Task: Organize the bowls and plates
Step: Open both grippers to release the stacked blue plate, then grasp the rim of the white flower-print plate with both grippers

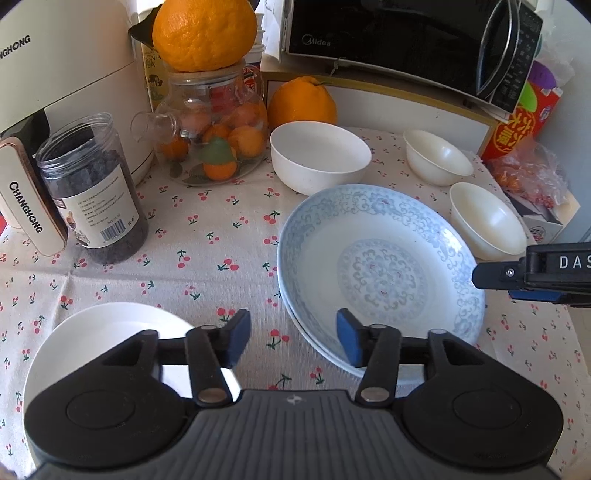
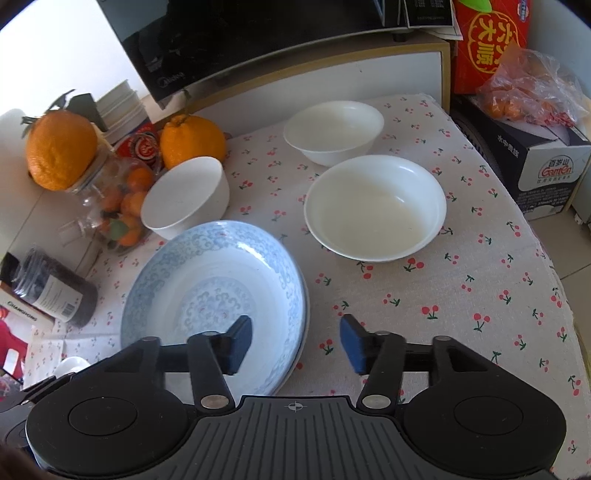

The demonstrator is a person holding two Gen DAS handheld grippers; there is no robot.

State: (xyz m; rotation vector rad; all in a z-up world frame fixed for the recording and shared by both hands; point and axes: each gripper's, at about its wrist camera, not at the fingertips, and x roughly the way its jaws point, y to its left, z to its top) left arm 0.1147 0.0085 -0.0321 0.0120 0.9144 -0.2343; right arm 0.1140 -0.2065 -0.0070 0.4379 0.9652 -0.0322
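Two stacked blue-patterned plates [image 1: 380, 266] [image 2: 218, 291] lie mid-table. A plain white plate [image 1: 103, 339] lies at the front left, partly under my left gripper. A deep white bowl [image 1: 317, 155] [image 2: 184, 197] stands behind the patterned plates. Two shallow cream bowls [image 1: 436, 157] [image 1: 487, 225] stand to the right; the right wrist view shows them too [image 2: 334, 131] [image 2: 375, 206]. My left gripper [image 1: 293, 341] is open and empty, between the white plate and the patterned plates. My right gripper [image 2: 295, 343] [image 1: 491, 280] is open and empty, straddling the patterned plates' right rim.
A glass jar of small oranges [image 1: 214, 144] topped by a big orange [image 1: 205, 33], a dark-filled plastic jar [image 1: 96, 192], an air fryer [image 1: 70, 74], a second orange [image 1: 301, 99], a microwave [image 1: 406, 40], and boxes with a bag [image 2: 532, 110] at right surround the cherry-print tablecloth [image 1: 207, 254].
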